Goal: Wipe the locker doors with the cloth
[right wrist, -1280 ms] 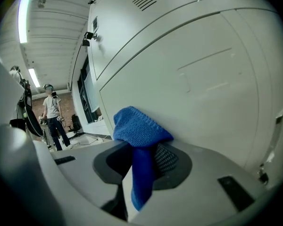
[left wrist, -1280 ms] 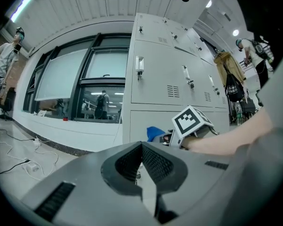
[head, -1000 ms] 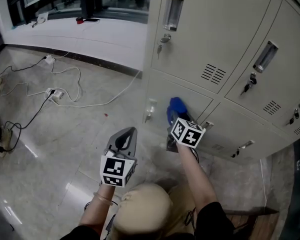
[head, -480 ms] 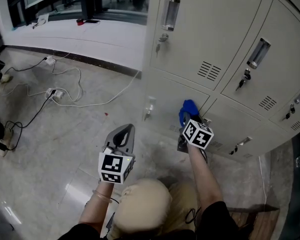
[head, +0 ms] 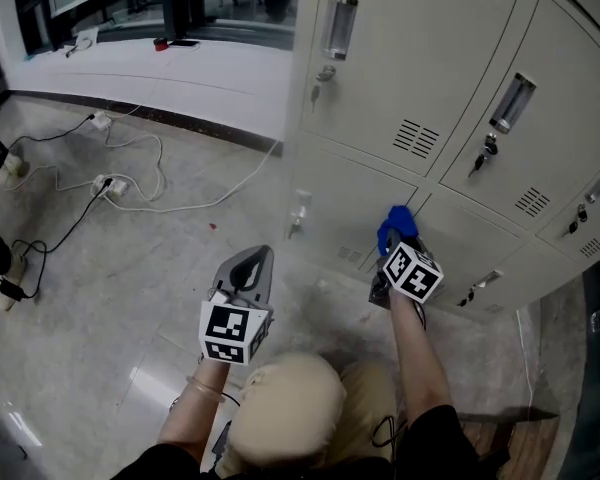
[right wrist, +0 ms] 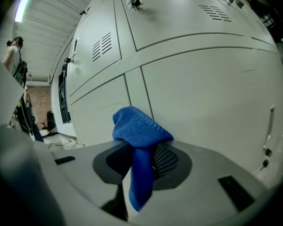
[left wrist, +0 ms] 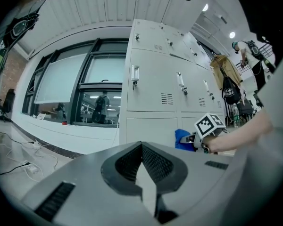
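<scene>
Right gripper (right wrist: 142, 166) clamps a nubby blue cloth (right wrist: 139, 128) against the smooth grey metal locker door (right wrist: 207, 93). Left gripper (left wrist: 142, 168) is closed and empty.

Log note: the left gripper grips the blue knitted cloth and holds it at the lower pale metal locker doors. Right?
Wrong gripper. The right gripper grips the blue knitted cloth and holds it at the lower pale metal locker doors; the right gripper view shows it between the fingers.

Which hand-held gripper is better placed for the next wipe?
Right. The right hand-held gripper is shut on the blue cloth at the lower locker doors; the left hand-held gripper is shut, empty, away from them.
</scene>
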`<state>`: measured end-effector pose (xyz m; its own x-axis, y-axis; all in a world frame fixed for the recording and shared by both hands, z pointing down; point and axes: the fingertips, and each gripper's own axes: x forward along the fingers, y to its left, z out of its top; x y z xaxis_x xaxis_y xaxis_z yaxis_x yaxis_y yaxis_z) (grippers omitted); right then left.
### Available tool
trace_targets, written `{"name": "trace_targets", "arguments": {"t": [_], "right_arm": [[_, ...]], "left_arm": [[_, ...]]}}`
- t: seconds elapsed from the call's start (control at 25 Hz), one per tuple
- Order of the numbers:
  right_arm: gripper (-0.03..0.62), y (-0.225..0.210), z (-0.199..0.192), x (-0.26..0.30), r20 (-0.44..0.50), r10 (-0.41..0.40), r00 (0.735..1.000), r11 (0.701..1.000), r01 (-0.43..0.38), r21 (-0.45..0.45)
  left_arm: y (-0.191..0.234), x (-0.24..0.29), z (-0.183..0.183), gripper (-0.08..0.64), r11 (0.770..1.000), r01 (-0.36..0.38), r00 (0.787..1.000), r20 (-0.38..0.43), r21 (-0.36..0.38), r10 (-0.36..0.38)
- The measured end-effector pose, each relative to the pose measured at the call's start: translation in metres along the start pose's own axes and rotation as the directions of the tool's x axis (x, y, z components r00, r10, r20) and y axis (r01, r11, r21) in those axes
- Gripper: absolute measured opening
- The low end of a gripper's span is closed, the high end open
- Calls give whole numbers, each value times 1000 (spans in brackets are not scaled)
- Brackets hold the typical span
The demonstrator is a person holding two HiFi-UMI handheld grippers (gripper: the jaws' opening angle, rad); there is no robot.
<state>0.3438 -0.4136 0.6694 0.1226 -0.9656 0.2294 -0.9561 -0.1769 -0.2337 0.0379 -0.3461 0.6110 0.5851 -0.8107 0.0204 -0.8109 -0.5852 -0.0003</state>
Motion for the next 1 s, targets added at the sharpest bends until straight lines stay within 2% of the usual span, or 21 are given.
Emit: {"name": "trace_targets", "arguments": {"t": [0.16,0.24,0.48,0.72,1.0], "right_arm": [[89,-12,-3,-5,21,-62,998,996,60,59],[89,-5,-7,-5,26,-68,997,995,66,75],[89,72,-50,21,-33,79,996,995,-77,55],[89,155,-94,56,-108,209,972,978,-206,39],[89,184,-124,86,-154,242,958,970,-238,41]], "left_arm": [[0,0,-5,6,1000,2,1000,-9,-3,-2],[0,0,-9,6,1000,1,1000,-13,-3,-2],[14,-2,-22,6,1000,-17,999,-42,4,18],[45,3,-31,6,998,-55,997,-54,2,56],[63,23,-52,6,998,-62,995,-80,-7,61]]}}
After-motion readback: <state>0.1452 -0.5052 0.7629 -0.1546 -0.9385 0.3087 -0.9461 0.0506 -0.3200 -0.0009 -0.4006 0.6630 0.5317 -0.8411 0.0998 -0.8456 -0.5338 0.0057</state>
